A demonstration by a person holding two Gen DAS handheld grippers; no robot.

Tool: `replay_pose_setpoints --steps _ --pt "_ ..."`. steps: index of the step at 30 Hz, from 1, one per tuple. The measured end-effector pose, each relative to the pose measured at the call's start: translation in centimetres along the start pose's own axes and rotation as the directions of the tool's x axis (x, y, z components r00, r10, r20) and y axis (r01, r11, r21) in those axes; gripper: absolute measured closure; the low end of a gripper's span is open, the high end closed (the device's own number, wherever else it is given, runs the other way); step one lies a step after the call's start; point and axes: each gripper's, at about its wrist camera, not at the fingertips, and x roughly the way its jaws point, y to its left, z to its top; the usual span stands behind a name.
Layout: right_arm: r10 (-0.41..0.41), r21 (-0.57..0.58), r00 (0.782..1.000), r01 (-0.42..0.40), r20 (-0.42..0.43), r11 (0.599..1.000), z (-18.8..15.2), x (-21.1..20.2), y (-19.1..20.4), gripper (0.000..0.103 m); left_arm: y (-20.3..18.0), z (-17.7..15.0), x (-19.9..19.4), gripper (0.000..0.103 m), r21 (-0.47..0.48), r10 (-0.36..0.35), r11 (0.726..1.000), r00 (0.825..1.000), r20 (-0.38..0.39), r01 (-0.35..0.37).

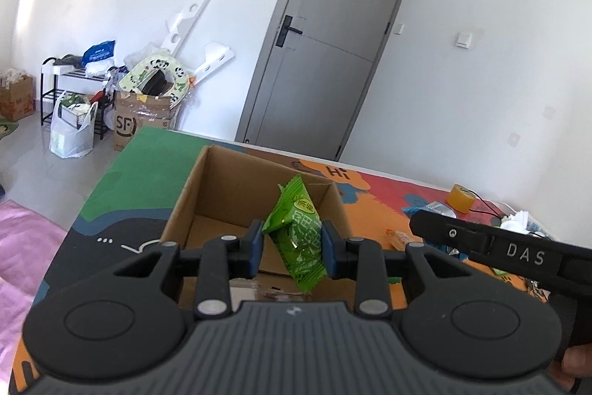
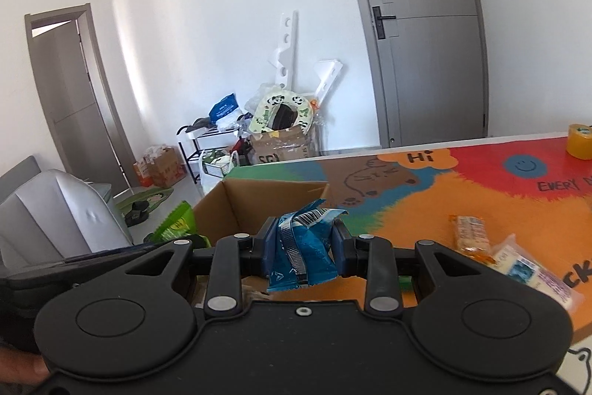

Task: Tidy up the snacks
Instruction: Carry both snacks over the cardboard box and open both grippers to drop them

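Note:
My left gripper (image 1: 292,239) is shut on a green snack packet (image 1: 298,236), which hangs over the open cardboard box (image 1: 222,180) on the colourful table mat. In the right wrist view, my right gripper (image 2: 304,247) is shut on a crumpled blue snack packet (image 2: 305,247) just in front of the same cardboard box (image 2: 229,206). The green snack packet (image 2: 177,223) also shows at the left of the box in that view. The right gripper's black body (image 1: 518,250) crosses the right side of the left wrist view.
Loose snacks lie on the mat to the right: an orange-wrapped bar (image 2: 470,232) and a clear packet with a label (image 2: 532,269). A yellow tape roll (image 2: 581,140) stands at the far right. Beyond the table are a grey door (image 1: 325,54), boxes and bags.

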Motion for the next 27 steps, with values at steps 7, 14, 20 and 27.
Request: replay_pose_setpoints --steps 7,14,20,27 --pt "0.037 -0.011 0.999 -0.037 0.0 0.999 0.6 1.8 1.7 0.072 1.4 0.8 -0.2 0.06 -0.023 0.06 0.998 0.998 0.035 -0.059" --pt "0.065 0.031 0.998 -0.065 0.008 0.997 1.0 2.6 1.8 0.057 2.3 1.1 -1.3 0.039 -0.052 0.113 0.992 0.993 0.033 -0.111" --pt "0.056 0.063 0.998 -0.055 -0.008 0.997 0.2 1.4 0.6 0.054 1.8 0.7 -1.8 0.032 -0.055 0.117 0.992 0.993 0.022 -0.115" --pt "0.014 0.102 1.0 -0.012 -0.016 0.995 -0.9 -0.7 -1.4 0.047 0.4 0.3 -2.3 0.012 -0.039 0.132 0.991 0.99 0.046 -0.13"
